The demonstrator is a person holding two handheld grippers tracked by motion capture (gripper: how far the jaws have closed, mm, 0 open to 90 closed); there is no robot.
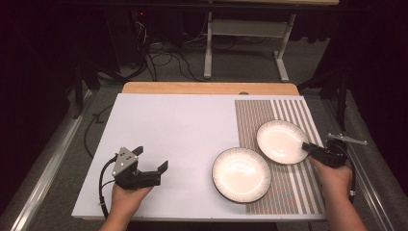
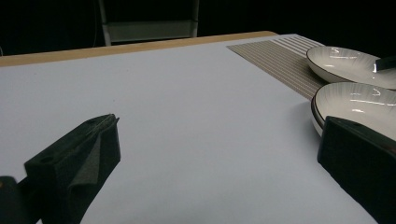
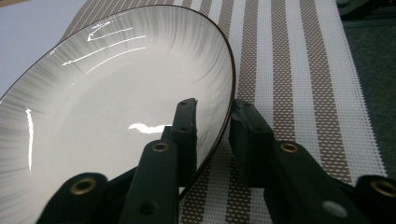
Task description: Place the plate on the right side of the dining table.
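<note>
The right claw (image 3: 212, 116) straddles the near rim of the far plate (image 1: 281, 141) on the striped mat (image 1: 288, 113), jaws not yet clenched. The left claw (image 1: 151, 161), released, waits apart on the counter (image 1: 183, 120); the near plate (image 1: 241, 173) lies between.

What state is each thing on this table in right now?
Far plate: empty, upright on the striped mat, rim between the right gripper's jaws, not yet clamped.
Near plate: empty, upright, half on the mat, untouched.
Left gripper: open, holding nothing.
</note>
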